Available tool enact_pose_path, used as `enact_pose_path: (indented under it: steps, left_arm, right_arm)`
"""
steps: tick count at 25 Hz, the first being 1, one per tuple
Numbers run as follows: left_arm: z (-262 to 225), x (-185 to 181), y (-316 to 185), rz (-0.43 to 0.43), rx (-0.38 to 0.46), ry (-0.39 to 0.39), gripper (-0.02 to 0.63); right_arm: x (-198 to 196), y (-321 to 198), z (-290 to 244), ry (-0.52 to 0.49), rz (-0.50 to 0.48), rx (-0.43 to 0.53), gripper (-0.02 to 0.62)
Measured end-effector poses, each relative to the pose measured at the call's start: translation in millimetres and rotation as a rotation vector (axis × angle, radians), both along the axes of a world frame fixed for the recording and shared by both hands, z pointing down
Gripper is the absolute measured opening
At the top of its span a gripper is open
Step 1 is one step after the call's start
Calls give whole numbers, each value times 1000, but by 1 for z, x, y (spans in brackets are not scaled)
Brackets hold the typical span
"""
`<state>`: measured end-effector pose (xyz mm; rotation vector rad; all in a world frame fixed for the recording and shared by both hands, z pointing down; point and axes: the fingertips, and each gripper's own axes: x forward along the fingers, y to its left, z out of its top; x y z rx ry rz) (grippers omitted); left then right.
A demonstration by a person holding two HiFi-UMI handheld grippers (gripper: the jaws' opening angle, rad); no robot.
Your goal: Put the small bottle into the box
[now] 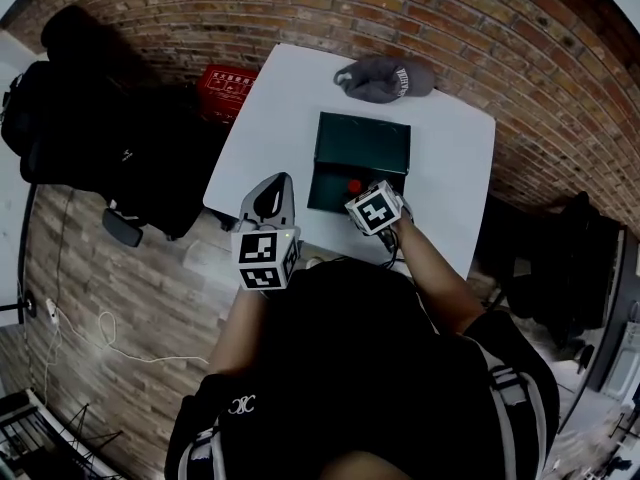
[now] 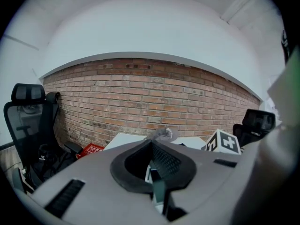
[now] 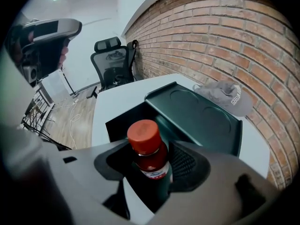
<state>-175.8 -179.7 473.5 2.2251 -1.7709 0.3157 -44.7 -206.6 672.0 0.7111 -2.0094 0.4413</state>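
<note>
Here the bottle (image 3: 149, 151), red-topped with a dark red body, stands clamped between the jaws of the right gripper (image 3: 154, 168), whose pads press it from both sides. From the head view its red top (image 1: 353, 186) shows against the near, open part of the box (image 1: 325, 193), with the right gripper (image 1: 360, 194) just behind it; whether the bottle is over the opening or just short of it is not clear.

The box (image 3: 123, 121) is dark green. Its lid (image 3: 199, 116) is swung open on the far side, with two round dents on its inner face.

The left gripper (image 2: 151, 146) has its jaws drawn together at the tips with nothing held. It hangs left of the box at the table's near edge (image 1: 278, 190), apart from the right one.

The box sits on a white table (image 1: 450, 168). A grey hat (image 1: 385, 78) lies on the table beyond the box, near the far edge. A red crate (image 1: 225, 88) sits on the floor by the table's left side, next to a black chair (image 2: 28, 125). A brick wall (image 2: 150, 97) stands behind the table.
</note>
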Motion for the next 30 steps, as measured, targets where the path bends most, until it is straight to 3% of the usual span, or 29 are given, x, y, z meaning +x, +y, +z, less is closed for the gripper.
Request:
enact_pose_path:
  steps: [12, 19, 27, 30]
  left_arm:
    - [8, -1, -3, -3, -23, 1, 12]
    - [8, -8, -4, -34, -17, -12, 14]
    - [5, -9, -3, -58, -12, -3, 14]
    - [3, -3, 0, -52, -9, -8, 12]
  right_arm:
    - [-19, -10, 21, 55, -37, -4, 222]
    - [-19, -7, 51, 105, -72, -71, 222]
    - [-22, -5, 56, 94, -80, -145, 222]
    - [-20, -1, 57, 64, -86, -114, 225]
